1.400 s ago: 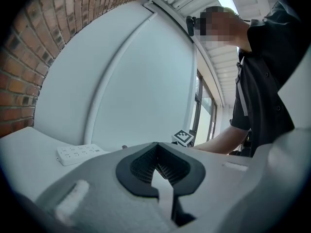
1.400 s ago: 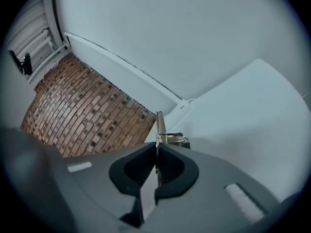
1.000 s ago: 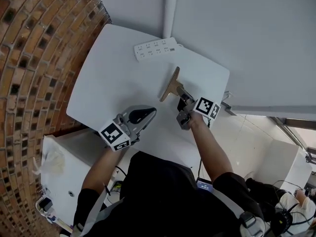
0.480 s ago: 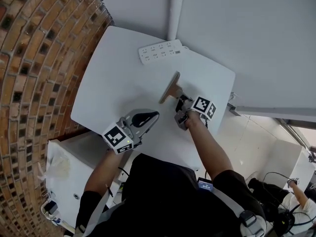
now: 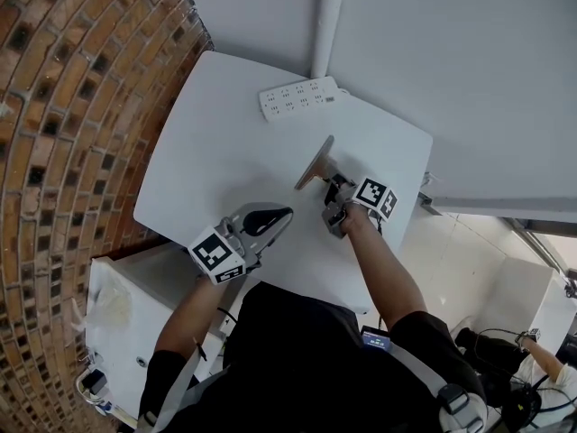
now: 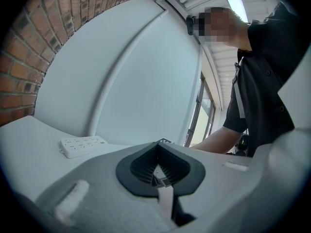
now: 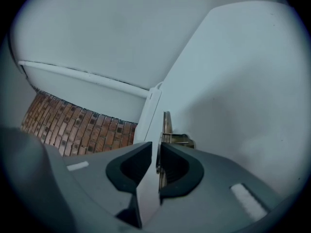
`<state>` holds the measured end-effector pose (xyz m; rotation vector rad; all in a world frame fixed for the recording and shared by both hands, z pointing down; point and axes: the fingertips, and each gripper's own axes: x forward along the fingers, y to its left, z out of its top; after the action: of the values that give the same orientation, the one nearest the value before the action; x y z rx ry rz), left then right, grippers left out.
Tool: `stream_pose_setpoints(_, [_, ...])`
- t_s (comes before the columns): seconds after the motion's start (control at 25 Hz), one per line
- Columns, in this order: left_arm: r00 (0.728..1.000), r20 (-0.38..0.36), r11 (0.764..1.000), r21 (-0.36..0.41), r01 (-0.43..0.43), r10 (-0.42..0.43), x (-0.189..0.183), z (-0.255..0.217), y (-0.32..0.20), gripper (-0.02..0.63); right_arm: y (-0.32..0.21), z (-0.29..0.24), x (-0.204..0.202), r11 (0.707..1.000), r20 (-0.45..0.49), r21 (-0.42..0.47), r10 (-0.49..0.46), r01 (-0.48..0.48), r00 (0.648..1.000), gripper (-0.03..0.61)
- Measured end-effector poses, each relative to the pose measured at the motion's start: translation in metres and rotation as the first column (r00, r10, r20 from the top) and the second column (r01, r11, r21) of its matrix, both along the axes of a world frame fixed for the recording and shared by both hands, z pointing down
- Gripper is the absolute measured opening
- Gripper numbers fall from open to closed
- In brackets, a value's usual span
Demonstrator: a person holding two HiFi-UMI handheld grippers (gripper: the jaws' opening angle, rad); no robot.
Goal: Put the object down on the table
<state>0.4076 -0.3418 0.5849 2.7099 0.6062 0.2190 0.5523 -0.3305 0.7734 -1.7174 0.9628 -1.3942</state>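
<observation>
A tan, T-shaped flat object (image 5: pixel 315 162) with a brass-coloured fitting sits over the white table (image 5: pixel 216 152), right of the middle. My right gripper (image 5: pixel 333 186) is shut on its near end. In the right gripper view the thin piece (image 7: pixel 167 125) runs forward from between the jaws of the right gripper (image 7: pixel 157 152). Whether its far edge touches the tabletop I cannot tell. My left gripper (image 5: pixel 276 216) hovers near the table's front edge with its jaws closed on nothing, as the left gripper view also shows at the left gripper (image 6: pixel 158 171).
A white power strip (image 5: pixel 298 96) lies at the table's far edge, also seen as the power strip (image 6: pixel 82 145). A brick wall (image 5: pixel 63 106) runs along the left. A white cabinet (image 5: pixel 117 305) stands at the front left, and a white pipe (image 5: pixel 326 16) rises behind the table.
The right gripper and the object have shifted slightly toward the table's middle. The left gripper has barely moved. Most of the difference is the head camera's own drift.
</observation>
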Motion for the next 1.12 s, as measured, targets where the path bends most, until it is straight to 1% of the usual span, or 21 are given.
stream_pose_setpoints(0.04, [1.0, -0.002, 1.0, 0.002, -0.001, 0.001, -0.001, -0.001, 0.0, -0.002, -0.001, -0.002, 0.0, 1.0, -0.008, 0.006, -0.002, 0.002, 1.0, 0.073])
stream_pose_setpoints(0.12, [1.0, -0.006, 1.0, 0.005, -0.004, 0.004, -0.002, -0.002, 0.0, -0.002, -0.001, -0.004, -0.001, 1.0, -0.02, 0.012, -0.004, 0.004, 1.0, 0.094])
stream_pose_setpoints(0.28, [1.0, -0.007, 1.0, 0.007, -0.015, 0.015, -0.005, -0.002, 0.003, -0.002, 0.007, -0.006, -0.006, 1.0, -0.033, 0.006, 0.005, -0.005, 0.999, 0.101])
stream_pose_setpoints(0.44, [0.999, -0.016, 0.999, 0.009, -0.035, 0.035, -0.004, -0.002, 0.01, -0.002, 0.029, -0.007, -0.007, 0.999, -0.049, -0.003, 0.034, -0.034, 0.998, 0.101])
stream_pose_setpoints(0.52, [0.999, -0.026, 0.999, 0.013, -0.044, 0.044, -0.002, -0.003, 0.015, -0.002, 0.042, -0.011, -0.006, 0.999, -0.081, -0.013, 0.037, -0.038, 0.996, 0.1])
stream_pose_setpoints(0.68, [0.998, -0.045, 0.999, 0.018, -0.045, 0.046, 0.0, -0.014, 0.027, -0.002, 0.067, -0.033, -0.006, 1.0, -0.158, 0.003, 0.022, -0.022, 0.987, 0.08])
stream_pose_setpoints(0.76, [0.998, -0.054, 0.999, 0.017, -0.042, 0.043, -0.001, -0.02, 0.034, -0.002, 0.078, -0.052, -0.005, 1.0, -0.22, 0.022, 0.006, -0.002, 0.976, 0.066])
stream_pose_setpoints(0.8, [0.997, -0.059, 0.999, 0.02, -0.04, 0.041, 0.0, -0.023, 0.037, -0.002, 0.084, -0.064, -0.003, 0.999, -0.27, 0.04, -0.003, 0.014, 0.963, 0.04])
stream_pose_setpoints(0.84, [0.997, -0.065, 0.999, 0.022, -0.037, 0.038, 0.001, -0.027, 0.04, -0.002, 0.09, -0.077, -0.003, 0.997, -0.333, 0.063, -0.015, 0.038, 0.943, 0.006])
stream_pose_setpoints(0.96, [0.996, -0.082, 0.999, 0.033, -0.032, 0.035, 0.002, -0.033, 0.052, -0.002, 0.111, -0.118, -0.006, 0.986, -0.517, 0.111, -0.047, 0.121, 0.855, 0.006])
stream_pose_setpoints(1.04, [0.995, -0.086, 0.998, 0.058, -0.038, 0.043, 0.002, -0.035, 0.065, -0.002, 0.132, -0.143, -0.011, 0.983, -0.587, 0.136, -0.021, 0.124, 0.809, 0.006])
stream_pose_setpoints(1.12, [0.994, -0.092, 0.996, 0.073, -0.046, 0.052, 0.003, -0.039, 0.084, -0.002, 0.157, -0.17, -0.018, 0.98, -0.63, 0.168, 0.021, 0.109, 0.776, 0.006])
